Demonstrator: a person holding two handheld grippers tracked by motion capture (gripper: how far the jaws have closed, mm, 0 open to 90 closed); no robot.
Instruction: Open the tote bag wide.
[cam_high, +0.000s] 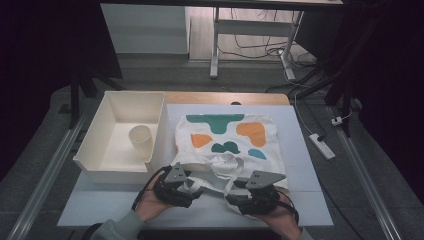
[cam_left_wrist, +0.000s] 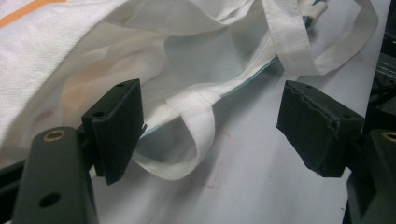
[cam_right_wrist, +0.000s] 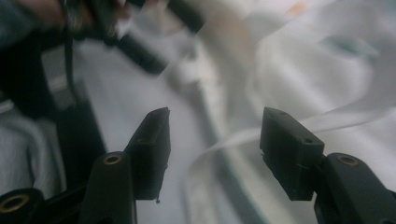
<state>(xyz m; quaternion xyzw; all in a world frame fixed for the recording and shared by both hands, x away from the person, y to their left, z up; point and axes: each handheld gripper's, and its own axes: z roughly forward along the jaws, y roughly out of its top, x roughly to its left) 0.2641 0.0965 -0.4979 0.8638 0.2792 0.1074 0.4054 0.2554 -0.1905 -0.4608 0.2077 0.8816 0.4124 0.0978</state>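
Tote bag (cam_high: 227, 142) flat on worktop (cam_high: 305, 150), mouth crumpled toward the person; right gripper view blurred, fabric detail lost. Left gripper (cam_left_wrist: 210, 128) jaws apart around a handle loop (cam_left_wrist: 196, 140); right gripper (cam_right_wrist: 215, 140) jaws apart over a strap. Bin (cam_high: 97, 145) with cup (cam_high: 141, 136) left of bag.

a cream bin (cam_high: 107, 134) sits at the table's left with a paper cup (cam_high: 141, 137) upright inside it — the cup near the bin's right wall. just beside the bin a white tote bag (cam_high: 227, 145) lies flat on a white mat (cam_high: 300, 150), printed with green and orange blobs — its straps (cam_left_wrist: 198, 135) loose at the near edge.
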